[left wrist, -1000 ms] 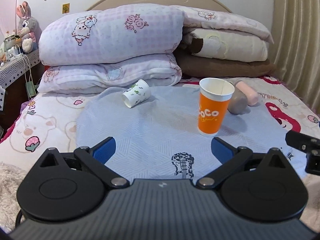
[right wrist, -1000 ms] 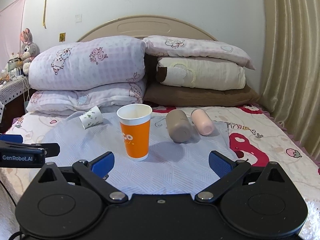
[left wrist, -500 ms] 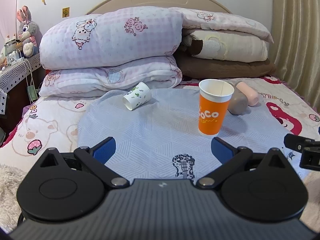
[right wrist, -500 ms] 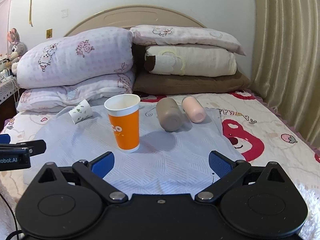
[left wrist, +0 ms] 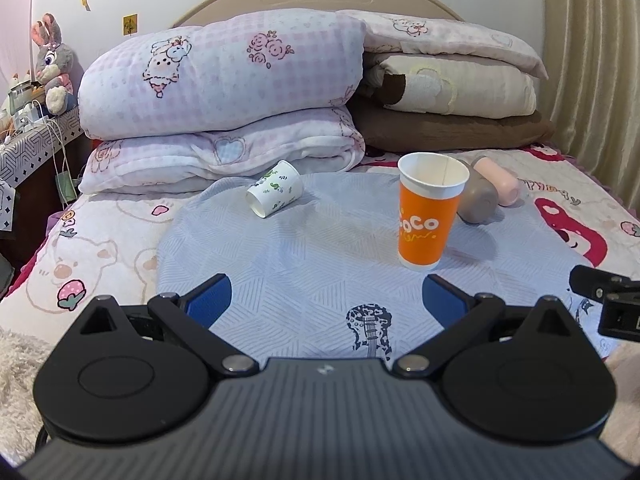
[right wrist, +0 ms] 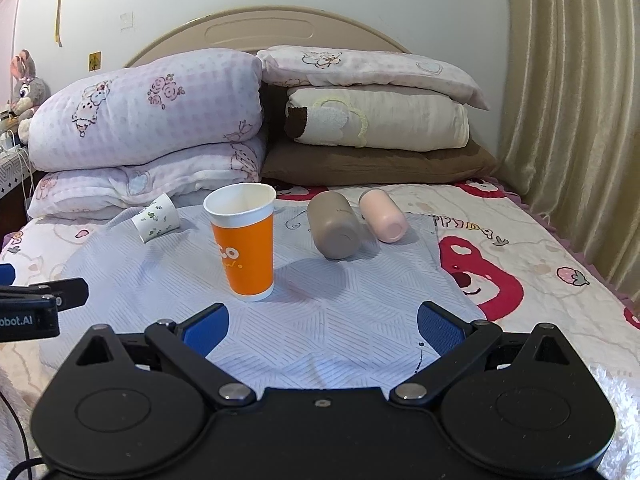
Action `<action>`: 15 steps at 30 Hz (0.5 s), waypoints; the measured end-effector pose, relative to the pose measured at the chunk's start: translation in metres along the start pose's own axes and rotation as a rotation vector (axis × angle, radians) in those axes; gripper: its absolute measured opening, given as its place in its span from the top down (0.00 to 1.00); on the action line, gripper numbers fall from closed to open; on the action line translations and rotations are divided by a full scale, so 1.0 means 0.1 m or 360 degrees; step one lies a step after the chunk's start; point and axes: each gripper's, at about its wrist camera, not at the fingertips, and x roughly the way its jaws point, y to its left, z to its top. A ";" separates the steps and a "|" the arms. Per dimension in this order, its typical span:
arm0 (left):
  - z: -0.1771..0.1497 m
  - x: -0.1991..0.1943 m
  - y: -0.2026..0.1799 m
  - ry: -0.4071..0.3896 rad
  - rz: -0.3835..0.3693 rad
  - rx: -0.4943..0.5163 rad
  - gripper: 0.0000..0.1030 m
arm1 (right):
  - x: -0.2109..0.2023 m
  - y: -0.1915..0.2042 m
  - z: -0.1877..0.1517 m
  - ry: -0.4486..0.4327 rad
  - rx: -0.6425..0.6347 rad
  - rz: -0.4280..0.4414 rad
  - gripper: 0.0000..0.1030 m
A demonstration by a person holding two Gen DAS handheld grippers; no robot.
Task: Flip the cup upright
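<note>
Left gripper (left wrist: 325, 298): black, blue-padded fingers spread wide, nothing between them; tips hang over the pale blue patterned cloth (left wrist: 304, 264).
Right gripper (right wrist: 322, 320): likewise spread wide and empty, over the same cloth; its body cut off by the frame edge in the left view.
Orange paper cup with white rim (right wrist: 245, 240): upright, mid-cloth, lettering partly turned away.
Small white paper cup with green leaf print (left wrist: 275, 194): on its side, far left of the cloth, near the folded pink quilts (left wrist: 224, 92).
Taupe cylindrical cup (right wrist: 335, 226) and pale pink cylindrical cup (right wrist: 383, 217): lying down, apparently touching; the taupe one is partly hidden behind the orange cup in the left view.
</note>
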 end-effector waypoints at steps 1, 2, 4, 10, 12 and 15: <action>0.00 0.01 0.00 0.0003 0.0000 0.0000 0.00 | 0.00 0.00 0.00 0.0000 -0.0001 -0.0001 0.01; 0.00 0.01 0.00 0.0004 0.0002 0.0001 0.00 | 0.00 0.00 0.00 0.0000 -0.0001 -0.0002 0.01; 0.00 0.02 0.00 0.0006 0.0002 0.0003 0.00 | 0.00 0.00 -0.01 0.0001 -0.0001 -0.0003 0.01; 0.00 0.02 0.01 0.0007 0.0000 -0.0001 0.00 | 0.00 0.00 -0.01 0.0000 -0.0001 -0.0007 0.01; 0.00 0.03 0.01 0.0006 0.0001 0.0014 0.00 | 0.01 0.00 -0.02 0.0004 -0.0005 -0.0018 0.01; -0.01 0.03 0.01 0.0009 -0.0001 0.0015 0.00 | 0.01 0.01 -0.02 0.0006 -0.0011 -0.0020 0.01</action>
